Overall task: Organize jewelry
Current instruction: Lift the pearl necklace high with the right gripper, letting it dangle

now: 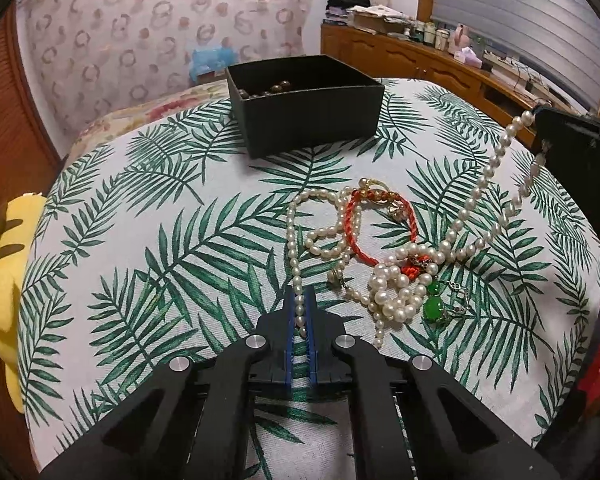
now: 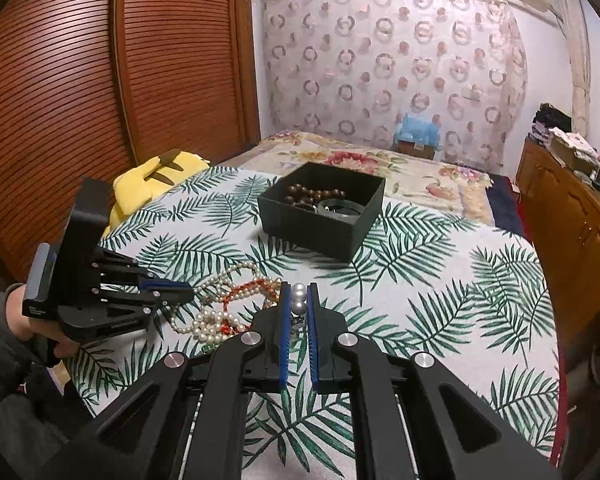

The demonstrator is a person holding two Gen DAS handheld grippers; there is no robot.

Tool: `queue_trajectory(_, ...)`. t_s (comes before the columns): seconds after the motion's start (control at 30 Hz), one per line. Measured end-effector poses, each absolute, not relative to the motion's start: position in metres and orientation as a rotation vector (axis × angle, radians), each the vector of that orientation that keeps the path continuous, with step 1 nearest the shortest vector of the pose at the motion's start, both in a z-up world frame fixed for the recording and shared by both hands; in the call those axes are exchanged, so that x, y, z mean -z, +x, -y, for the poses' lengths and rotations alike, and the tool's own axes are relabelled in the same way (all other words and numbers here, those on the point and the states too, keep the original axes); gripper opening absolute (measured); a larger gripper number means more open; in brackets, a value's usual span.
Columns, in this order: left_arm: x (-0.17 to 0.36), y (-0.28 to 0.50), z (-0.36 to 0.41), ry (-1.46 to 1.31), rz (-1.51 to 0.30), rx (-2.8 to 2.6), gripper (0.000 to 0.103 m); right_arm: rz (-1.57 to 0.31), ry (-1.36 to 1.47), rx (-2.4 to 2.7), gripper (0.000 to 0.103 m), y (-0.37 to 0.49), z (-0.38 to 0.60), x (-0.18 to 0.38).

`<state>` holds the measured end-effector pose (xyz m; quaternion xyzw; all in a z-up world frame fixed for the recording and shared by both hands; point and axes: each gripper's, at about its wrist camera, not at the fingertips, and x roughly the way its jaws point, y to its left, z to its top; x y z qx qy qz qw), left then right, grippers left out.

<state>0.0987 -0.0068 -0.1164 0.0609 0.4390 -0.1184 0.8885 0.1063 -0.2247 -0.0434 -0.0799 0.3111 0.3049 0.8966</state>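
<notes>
A tangle of jewelry (image 1: 396, 264) lies on the leaf-print cloth: pearl strands, a red cord bracelet (image 1: 356, 232) and green stone pieces (image 1: 434, 306). My left gripper (image 1: 299, 300) is shut on one thin pearl strand (image 1: 291, 240) at the pile's left edge; it also shows in the right wrist view (image 2: 180, 290). My right gripper (image 2: 299, 300) is shut on a larger pearl necklace (image 1: 496, 168), which rises taut from the pile toward it at the right. A black open box (image 1: 304, 100) holding brown beads stands farther back; it also shows in the right wrist view (image 2: 324, 208).
A yellow plush toy (image 1: 0, 264) lies at the cloth's left edge. A floral bedspread (image 2: 380, 164) lies beyond the box. A wooden sideboard (image 1: 440, 64) with clutter stands at the right, and a slatted wooden wardrobe (image 2: 100, 80) at the left.
</notes>
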Motion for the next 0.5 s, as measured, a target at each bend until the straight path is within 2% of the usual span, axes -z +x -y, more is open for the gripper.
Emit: queue_trajectory(0.5,0.027,0.098,-0.018,0.033,-0.678,0.234,0.004,-0.527,-0.206,-0.631,0.009,0.103,0.214,-0.008)
